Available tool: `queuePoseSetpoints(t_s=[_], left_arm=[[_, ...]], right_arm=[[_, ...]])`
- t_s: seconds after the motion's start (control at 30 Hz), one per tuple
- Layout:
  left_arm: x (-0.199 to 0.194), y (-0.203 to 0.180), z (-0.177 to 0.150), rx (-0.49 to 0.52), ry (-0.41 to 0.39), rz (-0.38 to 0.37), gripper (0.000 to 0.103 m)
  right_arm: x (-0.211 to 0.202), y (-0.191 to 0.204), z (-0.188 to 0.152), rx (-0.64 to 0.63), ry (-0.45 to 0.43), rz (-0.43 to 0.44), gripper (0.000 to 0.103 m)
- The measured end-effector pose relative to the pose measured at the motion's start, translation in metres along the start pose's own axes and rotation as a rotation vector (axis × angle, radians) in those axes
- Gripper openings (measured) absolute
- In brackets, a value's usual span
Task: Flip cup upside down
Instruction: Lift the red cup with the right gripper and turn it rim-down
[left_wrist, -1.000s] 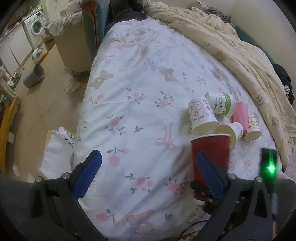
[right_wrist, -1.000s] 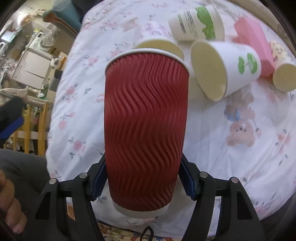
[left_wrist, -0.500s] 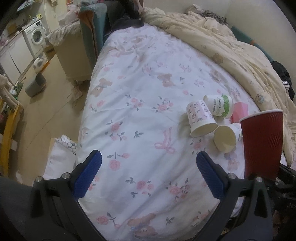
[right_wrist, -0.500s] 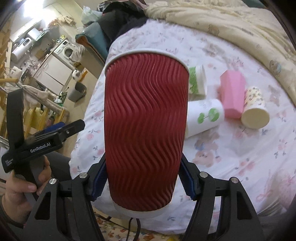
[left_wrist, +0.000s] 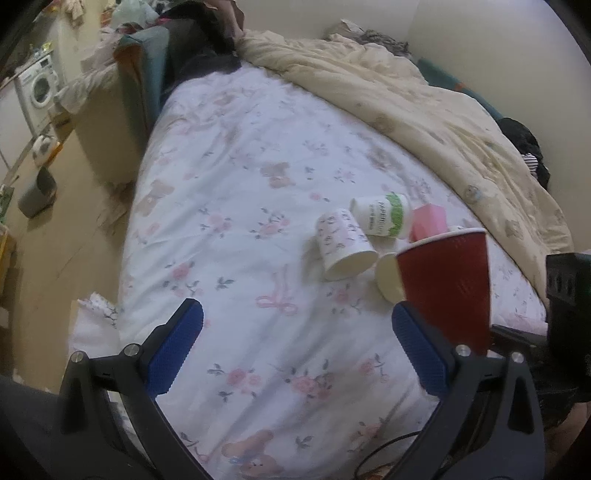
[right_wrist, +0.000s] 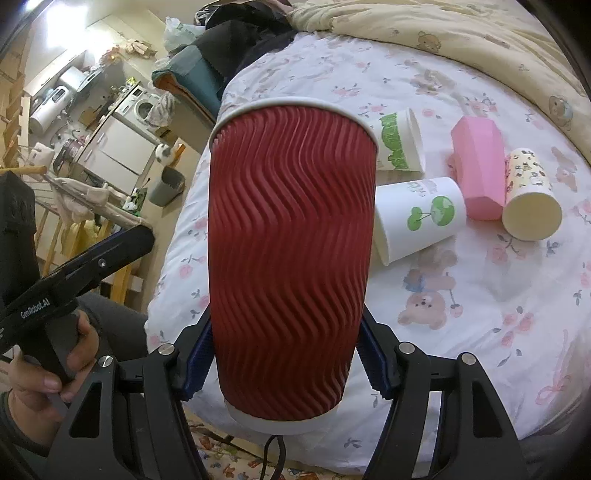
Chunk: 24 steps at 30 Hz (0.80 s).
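My right gripper (right_wrist: 286, 363) is shut on a red ribbed paper cup (right_wrist: 291, 258), held upright with its white rim up, in the air above the near edge of the bed. The same red cup (left_wrist: 448, 284) shows at the right of the left wrist view, just beyond the right finger. My left gripper (left_wrist: 295, 354) is open and empty over the floral sheet. It also shows at the left of the right wrist view (right_wrist: 85, 266), held in a hand.
Several cups lie on their sides on the floral bed sheet (left_wrist: 240, 206): a green-print cup (right_wrist: 400, 142), a tree-print cup (right_wrist: 417, 218), a pink cup (right_wrist: 478, 168), a patterned cup (right_wrist: 528, 195) and another patterned cup (left_wrist: 341, 243). A cream quilt (left_wrist: 424, 99) lies behind them.
My right gripper has lifted the red cup up and back from the pile of cups. In the left wrist view the cup has shifted right, then back toward the right finger.
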<state>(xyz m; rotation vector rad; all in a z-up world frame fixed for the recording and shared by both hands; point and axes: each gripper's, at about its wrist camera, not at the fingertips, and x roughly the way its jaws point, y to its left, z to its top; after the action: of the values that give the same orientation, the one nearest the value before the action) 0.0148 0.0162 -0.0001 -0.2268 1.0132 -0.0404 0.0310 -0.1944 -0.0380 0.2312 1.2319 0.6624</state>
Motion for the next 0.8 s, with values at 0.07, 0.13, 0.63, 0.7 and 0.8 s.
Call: queuePoseSetpoints(t_s=[0.07, 0.13, 0.63, 0.7, 0.8], left_arm=[[0.001, -0.003, 0.001, -0.012, 0.007, -0.04, 0.101], [0.001, -0.006, 0.002, -0.014, 0.007, -0.072, 0.101], [0.012, -0.002, 0.004, -0.071, 0.049, -0.119, 0.101], [0.015, 0.005, 0.004, -0.102, 0.066, -0.105, 0.101], [0.021, 0.013, 0.001, -0.127, 0.094, -0.081, 0.101]], right_arm=[[0.0, 0.004, -0.001, -0.011, 0.007, 0.013, 0.07], [0.001, 0.008, -0.002, -0.029, 0.009, 0.021, 0.07], [0.007, 0.03, -0.004, -0.127, 0.019, 0.049, 0.07], [0.003, 0.031, -0.004, -0.134, -0.004, 0.046, 0.069], [0.0, 0.034, -0.004, -0.154, -0.029, 0.034, 0.069]])
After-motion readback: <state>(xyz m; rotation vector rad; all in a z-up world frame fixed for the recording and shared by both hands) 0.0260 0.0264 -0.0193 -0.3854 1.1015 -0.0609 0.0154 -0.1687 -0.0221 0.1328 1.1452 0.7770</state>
